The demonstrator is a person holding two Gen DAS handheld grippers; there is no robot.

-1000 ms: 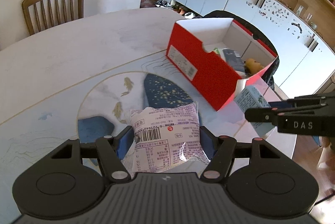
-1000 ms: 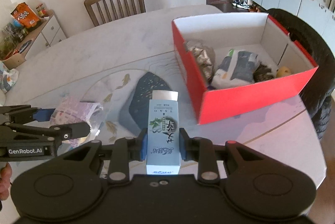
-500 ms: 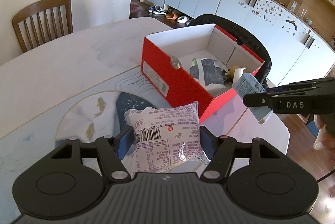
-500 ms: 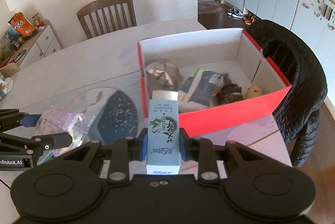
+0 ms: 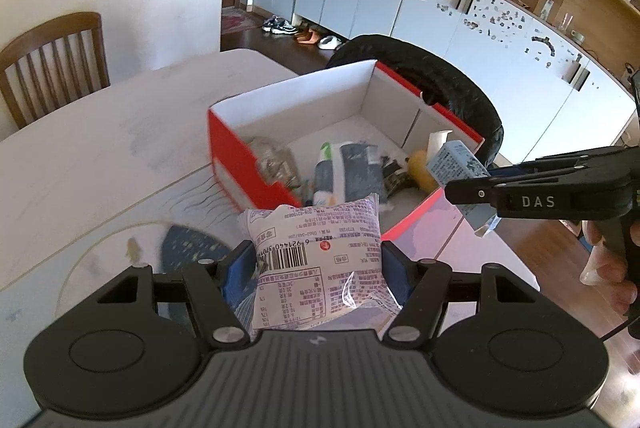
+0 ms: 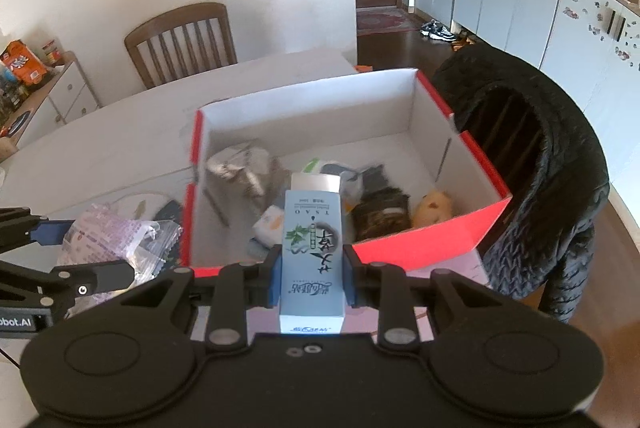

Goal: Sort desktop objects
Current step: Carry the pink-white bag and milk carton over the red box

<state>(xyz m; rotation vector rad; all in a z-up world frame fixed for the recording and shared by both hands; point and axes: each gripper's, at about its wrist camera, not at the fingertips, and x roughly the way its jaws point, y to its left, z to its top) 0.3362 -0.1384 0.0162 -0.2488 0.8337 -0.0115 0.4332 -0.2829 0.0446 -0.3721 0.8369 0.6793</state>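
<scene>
My left gripper (image 5: pixel 316 264) is shut on a purple-and-white snack packet (image 5: pixel 320 260), held above the near corner of the red cardboard box (image 5: pixel 244 164). My right gripper (image 6: pixel 312 268) is shut on a light blue carton (image 6: pixel 313 248), held above the box's near red wall (image 6: pixel 420 244). The box holds a silver packet (image 6: pixel 240 168), a dark pouch (image 6: pixel 380 208) and a yellow toy (image 6: pixel 434 206). In the left wrist view the right gripper (image 5: pixel 472 188) with the carton (image 5: pixel 456 164) hangs over the box's right side. In the right wrist view the left gripper (image 6: pixel 72 260) holds the packet (image 6: pixel 116 240).
The box stands on a pale round table (image 5: pixel 100 132) with a blue fish-pattern mat (image 5: pixel 188 248). A black jacket (image 6: pixel 560 188) hangs on a chair behind the box. A wooden chair (image 6: pixel 180 40) stands at the far side. Cabinets (image 5: pixel 440 12) line the wall.
Both grippers have risen and moved toward the box with their loads. The box interior now shows from above in both views.
</scene>
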